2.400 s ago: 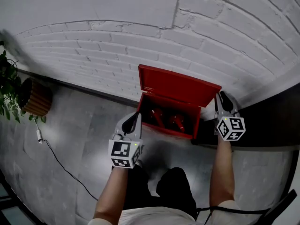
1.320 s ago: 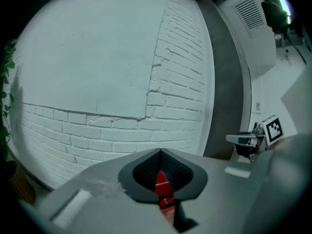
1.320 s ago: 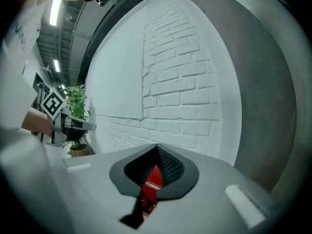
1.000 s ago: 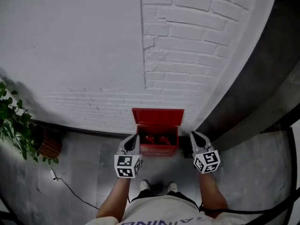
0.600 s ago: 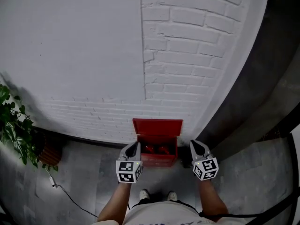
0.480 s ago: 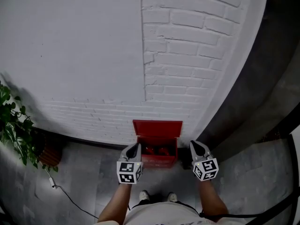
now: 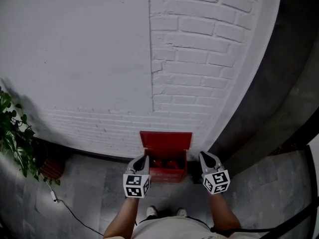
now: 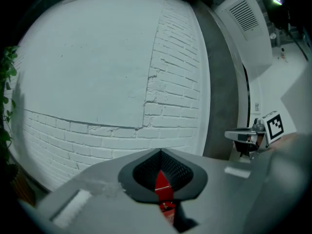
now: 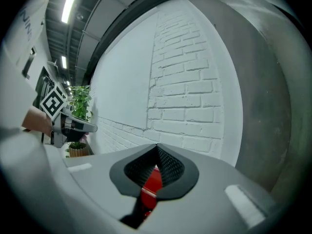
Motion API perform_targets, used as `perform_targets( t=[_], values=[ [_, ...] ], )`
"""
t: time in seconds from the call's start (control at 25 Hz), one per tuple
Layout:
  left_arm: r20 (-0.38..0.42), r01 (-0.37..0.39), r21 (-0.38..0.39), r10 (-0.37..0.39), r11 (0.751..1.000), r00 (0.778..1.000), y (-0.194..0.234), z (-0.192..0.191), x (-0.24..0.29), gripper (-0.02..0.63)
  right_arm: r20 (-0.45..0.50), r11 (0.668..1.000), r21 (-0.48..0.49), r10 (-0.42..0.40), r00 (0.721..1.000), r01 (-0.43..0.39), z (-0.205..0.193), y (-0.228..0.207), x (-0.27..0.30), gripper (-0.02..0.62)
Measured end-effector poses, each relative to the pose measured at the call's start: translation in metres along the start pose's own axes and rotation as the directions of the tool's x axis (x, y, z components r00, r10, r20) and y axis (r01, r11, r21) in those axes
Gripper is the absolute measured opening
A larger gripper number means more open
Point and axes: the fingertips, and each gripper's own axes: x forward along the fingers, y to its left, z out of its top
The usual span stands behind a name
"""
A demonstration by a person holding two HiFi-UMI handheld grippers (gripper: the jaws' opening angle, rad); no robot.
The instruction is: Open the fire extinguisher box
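The left gripper (image 7: 144,158) and the right gripper (image 7: 203,156) are being held out side by side, well apart, both pointing toward the brick wall (image 7: 199,59).

In the left gripper view, the fingers (image 8: 141,172) are being pressed together tip to tip, with nothing being gripped. Only a sliver of red is being glimpsed through the slit below their tips. In the right gripper view, the fingers (image 9: 173,172) are likewise being held fully together and empty, with red showing through the same kind of slit.

The box (image 7: 167,174) is being seen on the floor (image 7: 89,193) against the wall. It sits between the two sets of fingers and slightly beyond their tips, touched by neither. Its lid (image 7: 165,139) is being propped upright against the bricks, so the box is standing open. The red shapes inside are too small to be told apart.

Far to the left of the left fingers, a plant (image 7: 12,138) is being shown. A cable (image 7: 65,208) is trailing across the floor on that side. Behind the fingers, the person's shoes (image 7: 152,211) are being seen.
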Motion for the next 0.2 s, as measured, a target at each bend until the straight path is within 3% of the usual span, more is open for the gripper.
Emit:
perform_targets(
  t=[0.2],
  values=[
    [0.002, 0.008, -0.002, -0.008, 1.0, 1.0, -0.0051, 0.0009, -0.0006, 0.003, 0.003, 1.0, -0.005, -0.004, 1.0, 0.004, 0.0028, -0.0007, -0.0035, 0.006]
  ],
)
